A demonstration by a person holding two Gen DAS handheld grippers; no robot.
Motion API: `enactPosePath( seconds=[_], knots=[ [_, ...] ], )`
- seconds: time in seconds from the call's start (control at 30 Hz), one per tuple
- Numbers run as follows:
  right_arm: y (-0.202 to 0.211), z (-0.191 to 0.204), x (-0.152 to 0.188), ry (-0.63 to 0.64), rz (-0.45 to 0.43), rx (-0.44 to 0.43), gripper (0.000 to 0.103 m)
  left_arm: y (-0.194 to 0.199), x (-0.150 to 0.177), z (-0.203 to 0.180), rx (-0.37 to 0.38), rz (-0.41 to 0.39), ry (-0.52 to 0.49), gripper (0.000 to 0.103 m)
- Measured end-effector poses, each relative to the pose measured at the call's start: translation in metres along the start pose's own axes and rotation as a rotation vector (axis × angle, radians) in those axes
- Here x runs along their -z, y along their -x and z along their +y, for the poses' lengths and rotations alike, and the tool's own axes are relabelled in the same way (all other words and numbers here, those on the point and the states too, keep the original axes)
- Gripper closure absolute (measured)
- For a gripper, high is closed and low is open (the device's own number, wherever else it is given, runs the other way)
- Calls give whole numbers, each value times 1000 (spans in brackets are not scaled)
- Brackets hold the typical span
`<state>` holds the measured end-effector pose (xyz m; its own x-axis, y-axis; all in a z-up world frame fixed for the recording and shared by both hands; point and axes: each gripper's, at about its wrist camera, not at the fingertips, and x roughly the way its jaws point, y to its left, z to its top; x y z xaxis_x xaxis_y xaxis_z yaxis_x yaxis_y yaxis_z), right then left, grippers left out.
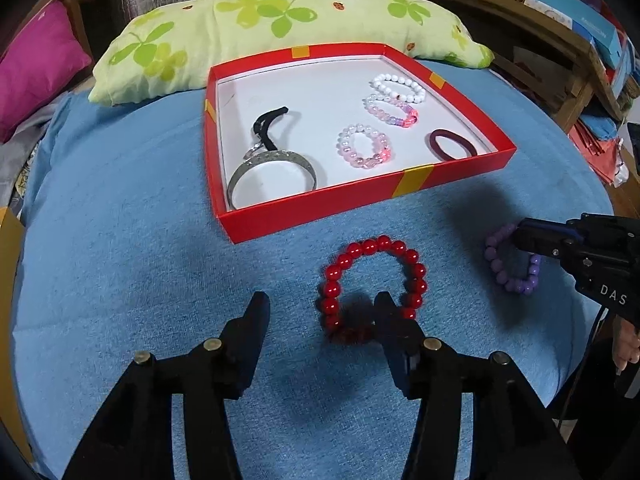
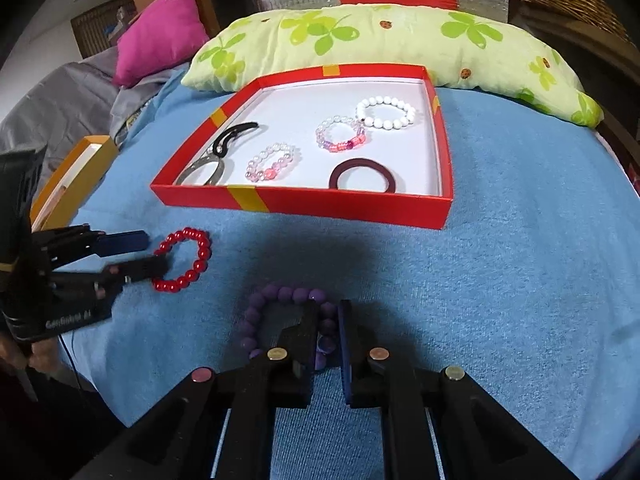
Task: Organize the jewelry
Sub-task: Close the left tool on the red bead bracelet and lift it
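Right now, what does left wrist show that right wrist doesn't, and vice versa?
Left wrist only: blue boxes on wooden shelving at far right, and the silver bangle seen nearly whole.

Right wrist only: an orange box at the blanket's left edge, grey fabric beside it.

Both: red tray with white, pink and clear bead bracelets, a maroon hair tie and a black hair tie; clover pillow; magenta cushion. Left gripper open at the red bead bracelet; right gripper shut on the purple bead bracelet.
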<state>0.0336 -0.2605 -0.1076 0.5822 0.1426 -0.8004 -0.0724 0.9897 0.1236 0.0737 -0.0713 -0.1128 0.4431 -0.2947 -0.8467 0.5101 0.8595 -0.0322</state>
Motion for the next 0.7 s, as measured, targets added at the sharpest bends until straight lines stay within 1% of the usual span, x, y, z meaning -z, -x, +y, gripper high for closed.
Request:
enactPosePath(
  seconds=[0.17,0.23,0.33,0.37,0.43,0.5,0.7],
  knots=[
    [1,-6,-2,-31,9,-7,92,-2,2,-2,-4,-3,-1,48],
    [1,-7,-1,-28,14,-9,91,-2,2,-4,8,-5,-12,54],
    [-2,-6,1,-14,32,-14,90,-2,2,-6,22,-6,-25,72],
    [-2,-5,1,-8,34,-14,90,-3,2,-7,37,-3,-25,81],
    [-2,-4,3,5,36,-15,90,-3,2,-7,42,-4,-30,84],
    [-2,-2,4,16,36,-16,90,-2,3,-8,46,-7,-39,92],
    [-1,1,7,37,27,-2,92,1,3,-7,45,-17,-37,93]
  ],
)
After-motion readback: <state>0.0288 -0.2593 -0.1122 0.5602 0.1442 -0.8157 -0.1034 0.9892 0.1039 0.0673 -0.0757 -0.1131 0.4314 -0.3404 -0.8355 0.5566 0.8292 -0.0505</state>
